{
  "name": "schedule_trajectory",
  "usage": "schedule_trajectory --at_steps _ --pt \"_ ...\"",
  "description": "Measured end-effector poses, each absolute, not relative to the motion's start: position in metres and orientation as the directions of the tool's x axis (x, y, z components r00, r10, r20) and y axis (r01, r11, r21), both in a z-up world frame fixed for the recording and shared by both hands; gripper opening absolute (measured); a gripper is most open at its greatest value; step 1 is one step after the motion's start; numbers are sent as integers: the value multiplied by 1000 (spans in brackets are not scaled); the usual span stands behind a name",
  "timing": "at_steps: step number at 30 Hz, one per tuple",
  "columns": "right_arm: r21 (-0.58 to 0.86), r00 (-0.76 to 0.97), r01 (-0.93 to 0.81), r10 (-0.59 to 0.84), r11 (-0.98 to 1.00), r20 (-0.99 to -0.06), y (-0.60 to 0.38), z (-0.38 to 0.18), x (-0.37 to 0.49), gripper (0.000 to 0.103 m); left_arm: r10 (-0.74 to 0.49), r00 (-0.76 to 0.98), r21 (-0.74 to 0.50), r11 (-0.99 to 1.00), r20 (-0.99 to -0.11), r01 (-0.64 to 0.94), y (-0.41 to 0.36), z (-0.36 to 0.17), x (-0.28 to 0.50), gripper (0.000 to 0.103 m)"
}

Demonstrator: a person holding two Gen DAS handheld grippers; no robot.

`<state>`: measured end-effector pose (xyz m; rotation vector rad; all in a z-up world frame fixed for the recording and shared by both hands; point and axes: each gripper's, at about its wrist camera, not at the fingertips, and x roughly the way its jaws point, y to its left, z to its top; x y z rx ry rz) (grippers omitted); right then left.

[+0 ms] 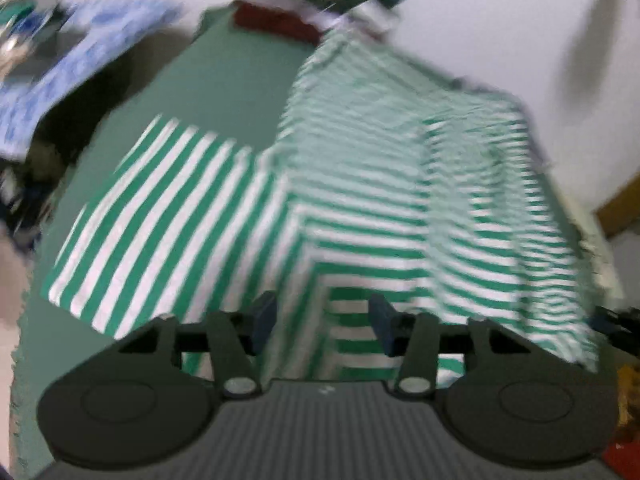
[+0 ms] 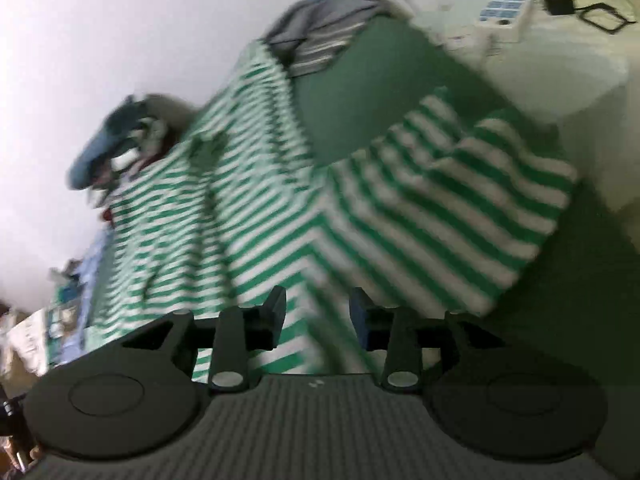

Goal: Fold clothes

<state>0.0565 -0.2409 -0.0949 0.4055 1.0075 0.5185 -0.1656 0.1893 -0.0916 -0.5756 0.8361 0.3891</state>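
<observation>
On the green worktop (image 1: pixel 224 80) a green-and-white striped shirt (image 1: pixel 360 200) lies spread, one sleeve out sideways. Both the left gripper (image 1: pixel 322 322) and right gripper (image 2: pixel 318 316) hover over its near edge, fingers apart; through the blur, neither seems to pinch cloth.

The left gripper (image 1: pixel 322 322) is sitting at the lower centre of its own view, its two dark blue pads standing apart with a clear gap showing between them, and it is tilting downward. The right gripper (image 2: pixel 318 316) is likewise filling the lower centre of its view, its jaws also parted, though by a narrower gap, and it is angling downward too. Neither pair of pads is pressing on anything. Both views are blurring.
</observation>
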Motion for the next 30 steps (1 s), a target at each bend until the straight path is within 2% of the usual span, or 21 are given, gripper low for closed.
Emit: schedule_trajectory --at_steps 1,2,4,5,8,10,11,12,13,14,15,16,17,21,24,26,30 --pt "541 443 -221 578 811 -685 -244 -96 57 32 124 601 -298 778 -790 -553 192 -95 -165 43" --pt "519 462 -223 558 825 -689 -248 -96 57 31 156 589 -267 780 -793 -566 193 -94 -167 38" --pt "452 509 -227 501 863 -700 -259 -94 59 30 194 573 -220 790 -797 -573 197 -93 -172 39" --pt "418 532 -228 471 880 -704 -264 -93 59 18 217 561 -187 797 -799 -575 199 -93 -174 35" --pt "335 584 -191 381 923 -717 -283 -95 63 2 279 527 -99 809 -803 -580 205 -91 -179 29" --pt "334 582 -172 369 927 -724 -291 -96 66 0 293 505 -76 804 -811 -589 207 -90 -181 22" --pt "337 580 -161 365 928 -728 -292 -95 66 0 300 495 -65 802 -816 -594 208 -89 -182 23" --pt "338 579 -150 360 929 -732 -291 -93 65 3 307 484 -53 799 -820 -599 209 -89 -183 23" --pt "329 583 -140 346 934 -735 -290 -89 62 13 308 483 -51 800 -819 -598 205 -87 -184 24" --pt "314 589 -138 333 939 -736 -289 -84 57 29 305 490 -56 803 -816 -593 198 -83 -185 28" --pt "329 574 -137 346 934 -743 -289 -82 53 36 302 498 -61 806 -813 -589 190 -79 -187 33" --pt "359 545 -135 372 924 -751 -290 -80 48 41 298 505 -66 809 -810 -584 183 -75 -188 43" --pt "389 516 -131 398 912 -758 -290 -79 44 48 275 521 -97 810 -808 -578 173 -71 -191 49" --pt "538 400 -105 531 836 -747 -292 -80 23 50 136 573 -275 773 -808 -572 141 -70 -206 54" --pt "572 358 -54 550 819 -754 -290 -87 16 51 55 586 -371 725 -809 -580 128 -78 -212 54" --pt "603 354 -7 566 798 -744 -290 -94 15 52 30 589 -406 697 -808 -592 123 -84 -213 54" --pt "651 408 20 589 759 -698 -286 -97 16 61 9 618 -487 607 -786 -628 128 -95 -215 56"
